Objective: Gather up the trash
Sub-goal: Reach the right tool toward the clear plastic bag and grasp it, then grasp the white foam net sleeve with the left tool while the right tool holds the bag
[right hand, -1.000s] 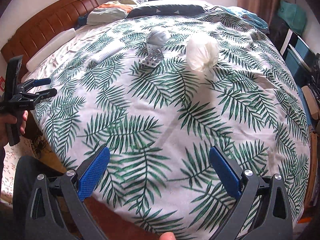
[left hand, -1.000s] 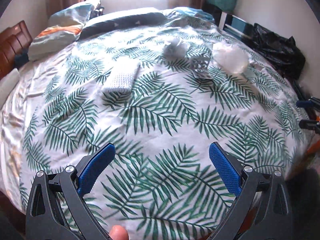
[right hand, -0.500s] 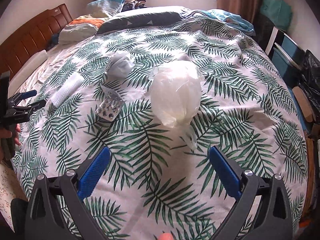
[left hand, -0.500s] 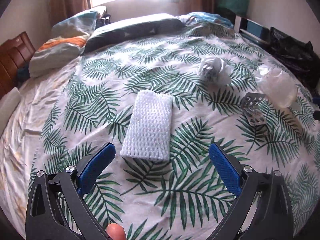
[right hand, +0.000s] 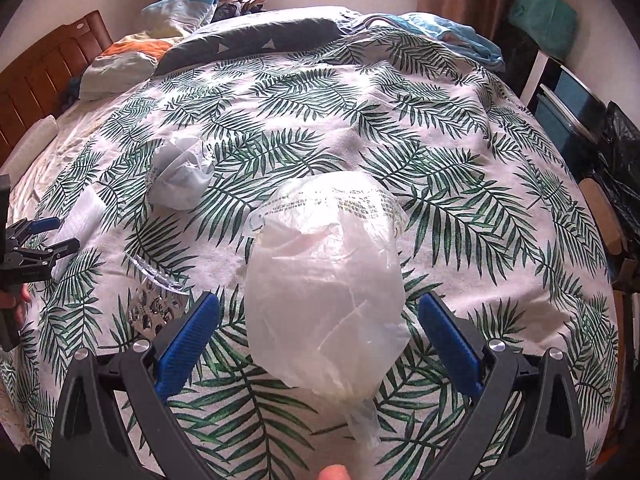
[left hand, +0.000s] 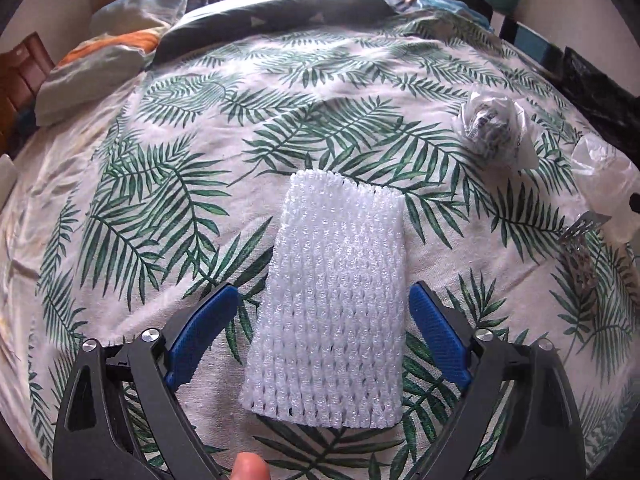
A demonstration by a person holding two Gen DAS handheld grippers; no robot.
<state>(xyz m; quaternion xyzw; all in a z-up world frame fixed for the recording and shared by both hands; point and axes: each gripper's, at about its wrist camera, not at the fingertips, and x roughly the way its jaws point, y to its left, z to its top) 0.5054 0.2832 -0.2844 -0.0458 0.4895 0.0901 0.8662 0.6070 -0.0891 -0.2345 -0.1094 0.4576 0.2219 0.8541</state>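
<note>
1. A bed cover (left hand: 168, 208) with green leaf print fills both views.
2. The left gripper (left hand: 324, 308) is closing around a white foam net sleeve (left hand: 332, 300); the pads do not touch it yet. Its long axis runs away from the camera.
3. The right gripper (right hand: 318, 320) stands wide around a clear plastic bag (right hand: 324, 280), not touching it.
4. Farther off lies a crumpled wrapper (left hand: 490, 128).

Printed lines on the clear plastic bag (right hand: 324, 280) are too small to read.

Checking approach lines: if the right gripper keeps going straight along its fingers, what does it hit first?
Most likely the clear plastic bag, lying on the bedspread between the open right gripper fingers; depth is unclear.
</note>
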